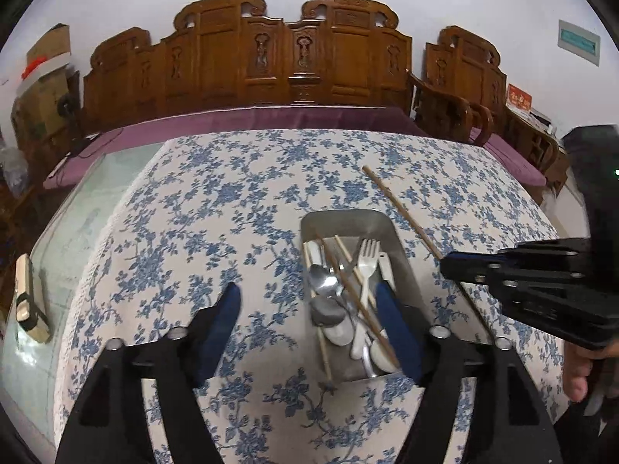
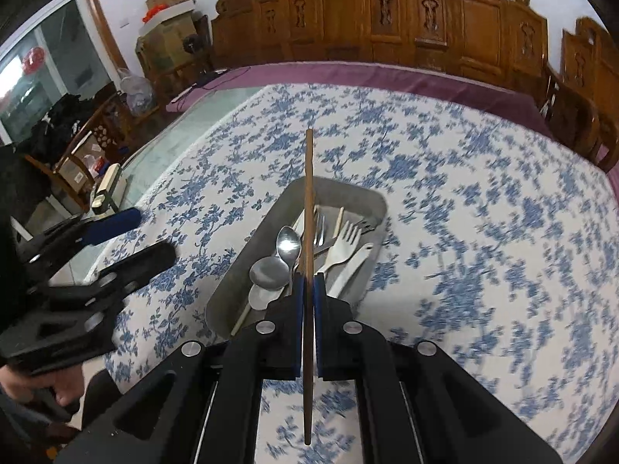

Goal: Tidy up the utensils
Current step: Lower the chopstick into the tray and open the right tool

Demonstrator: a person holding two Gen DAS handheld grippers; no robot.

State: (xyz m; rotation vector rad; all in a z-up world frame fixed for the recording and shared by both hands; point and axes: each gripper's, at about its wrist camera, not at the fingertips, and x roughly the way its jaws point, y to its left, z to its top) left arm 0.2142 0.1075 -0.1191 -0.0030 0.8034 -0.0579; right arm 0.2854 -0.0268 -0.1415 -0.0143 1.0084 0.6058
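Note:
A metal tray (image 1: 350, 222) on the floral tablecloth holds spoons (image 1: 323, 280), a white fork (image 1: 367, 257) and chopsticks. It also shows in the right wrist view (image 2: 348, 193), with a spoon (image 2: 289, 245) and a white fork (image 2: 344, 241) in it. My right gripper (image 2: 308, 282) is shut on a brown chopstick (image 2: 308, 193), held above the tray and pointing away. In the left wrist view the right gripper (image 1: 445, 265) holds that chopstick (image 1: 398, 208) at the tray's right. My left gripper (image 1: 307, 297) is open and empty, its right finger over the tray.
The table (image 1: 232, 193) carries a blue-flowered cloth, with bare glass (image 1: 77, 239) at its left. A small cream box (image 1: 29, 297) lies on the glass. A carved wooden bench (image 1: 251, 58) with a purple cushion stands behind the table. Cardboard boxes (image 2: 170, 11) stand at the far left.

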